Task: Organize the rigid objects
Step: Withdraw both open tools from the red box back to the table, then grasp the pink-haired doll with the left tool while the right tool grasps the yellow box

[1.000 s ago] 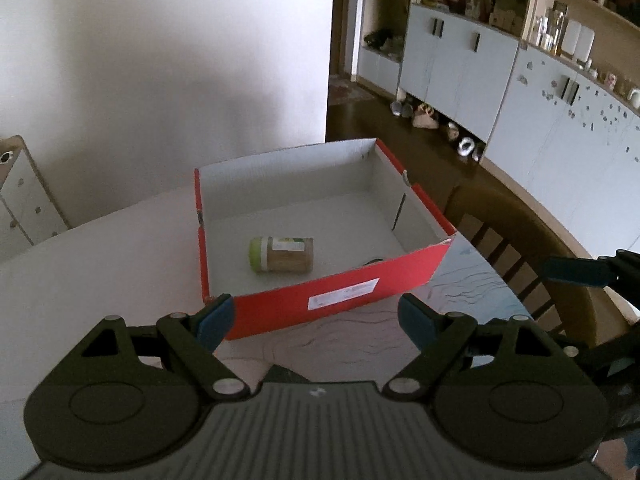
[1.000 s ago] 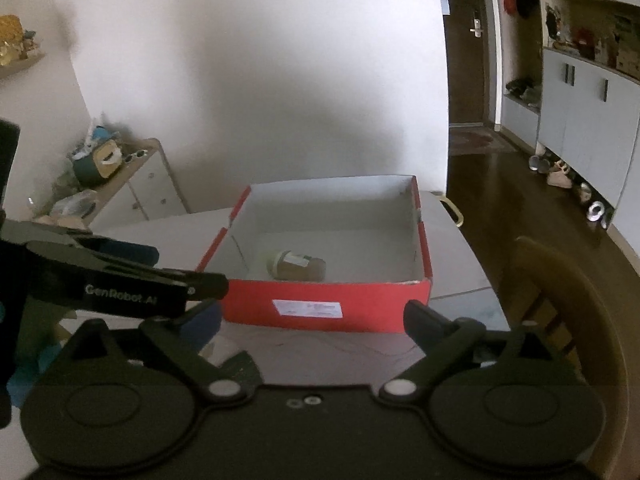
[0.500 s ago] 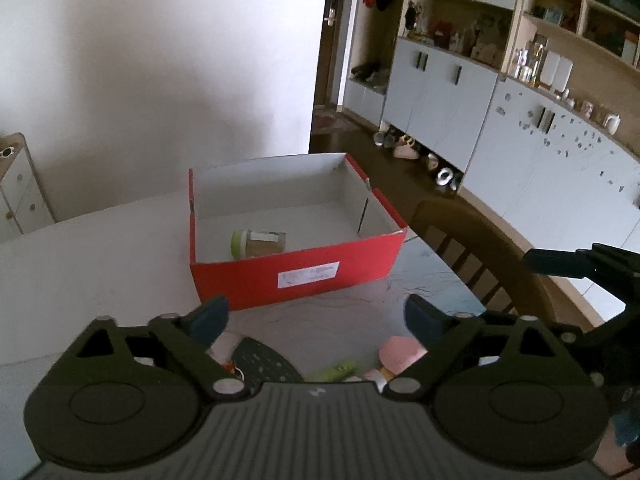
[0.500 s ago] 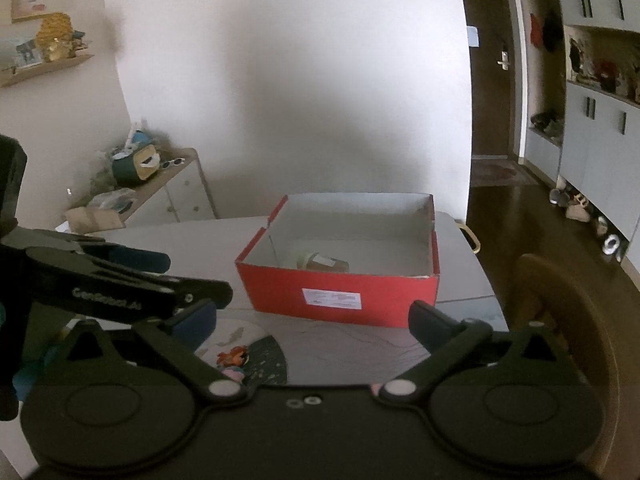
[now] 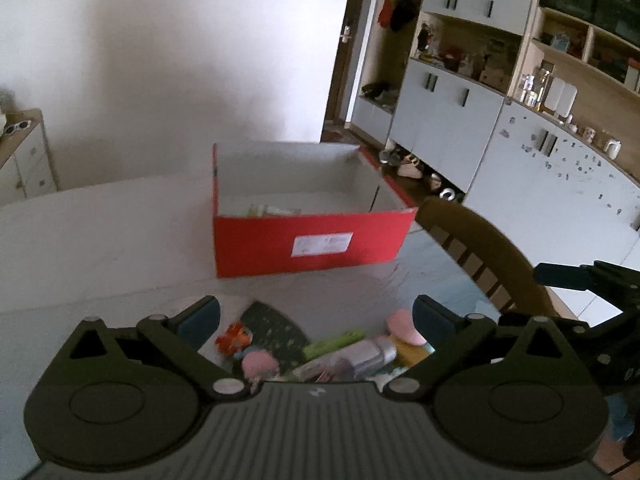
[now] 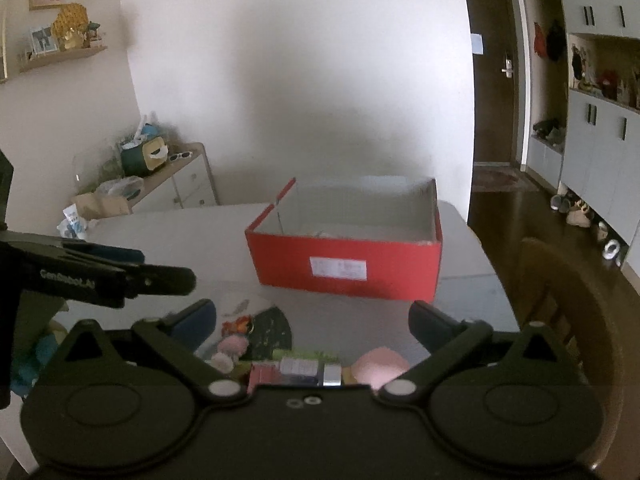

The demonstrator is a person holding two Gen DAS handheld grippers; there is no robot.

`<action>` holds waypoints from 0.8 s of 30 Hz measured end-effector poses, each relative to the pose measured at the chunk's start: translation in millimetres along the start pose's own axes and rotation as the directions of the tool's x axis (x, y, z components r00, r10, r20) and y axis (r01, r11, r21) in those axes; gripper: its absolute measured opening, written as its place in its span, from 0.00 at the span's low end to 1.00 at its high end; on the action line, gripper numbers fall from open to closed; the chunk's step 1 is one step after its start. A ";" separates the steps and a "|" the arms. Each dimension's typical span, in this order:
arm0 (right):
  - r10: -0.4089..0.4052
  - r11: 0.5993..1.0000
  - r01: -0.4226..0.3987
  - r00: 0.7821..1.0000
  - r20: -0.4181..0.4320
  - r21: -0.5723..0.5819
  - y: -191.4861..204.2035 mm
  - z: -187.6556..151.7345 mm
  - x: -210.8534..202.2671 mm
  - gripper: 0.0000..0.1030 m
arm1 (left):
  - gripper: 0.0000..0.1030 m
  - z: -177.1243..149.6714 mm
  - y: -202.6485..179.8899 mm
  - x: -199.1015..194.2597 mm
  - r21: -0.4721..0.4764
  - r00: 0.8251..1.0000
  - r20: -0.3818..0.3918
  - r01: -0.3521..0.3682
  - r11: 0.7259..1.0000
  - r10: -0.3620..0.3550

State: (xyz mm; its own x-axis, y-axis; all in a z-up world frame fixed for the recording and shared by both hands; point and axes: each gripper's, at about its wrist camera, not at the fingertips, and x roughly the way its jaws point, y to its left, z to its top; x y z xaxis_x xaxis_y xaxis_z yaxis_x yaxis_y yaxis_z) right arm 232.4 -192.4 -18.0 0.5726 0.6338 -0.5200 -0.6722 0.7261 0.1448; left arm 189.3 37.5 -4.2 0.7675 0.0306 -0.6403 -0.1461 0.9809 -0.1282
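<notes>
Above the table's near edge, both wide-open, empty grippers, left (image 5: 316,316) and right (image 6: 312,316), have drawn back from the red box (image 5: 308,242), now hanging over the waiting clutter (image 5: 320,350), likely for another pick.

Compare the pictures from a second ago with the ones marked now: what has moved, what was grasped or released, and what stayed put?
Both grippers, left gripper and right gripper, drew back from the red box, so it looks farther off and a pile of small items near the table's front edge came into view. Nothing was grasped or released; both jaws stayed open and empty. The box and the jar inside it kept their places.
</notes>
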 end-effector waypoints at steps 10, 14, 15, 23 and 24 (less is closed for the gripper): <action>-0.026 0.999 0.029 0.997 -0.068 0.040 1.0 -39.1 16.0 1.00 | 1.00 -52.4 24.3 20.3 -0.038 0.997 -0.081 -0.018 0.999 0.015; -0.050 0.998 0.053 0.993 -0.103 0.029 2.5 -50.6 28.2 0.98 | 1.00 -65.3 28.6 29.7 -0.038 0.995 -0.093 -0.025 0.999 0.021; -0.057 0.998 0.061 0.992 -0.111 0.033 1.7 -53.3 31.2 0.97 | 1.00 -67.2 28.6 31.6 -0.030 0.995 -0.094 -0.034 0.999 0.031; -0.106 0.990 0.121 0.978 -0.179 0.075 -12.4 -66.2 55.2 0.90 | 1.00 -70.3 41.6 59.2 -0.041 0.990 -0.125 -0.073 0.997 0.067; -0.110 0.989 0.126 0.976 -0.188 0.077 -14.0 -67.2 58.4 0.88 | 1.00 -69.8 44.3 63.5 -0.049 0.989 -0.132 -0.079 0.996 0.072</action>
State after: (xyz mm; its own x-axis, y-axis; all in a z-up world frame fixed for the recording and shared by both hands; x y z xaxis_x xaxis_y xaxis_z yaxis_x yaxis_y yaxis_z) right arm 243.7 -183.5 -107.0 0.5442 0.4888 -0.6818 -0.5563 0.8186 0.1429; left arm 188.1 69.5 -103.3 0.6661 0.0754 -0.7421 -0.2365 0.9649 -0.1142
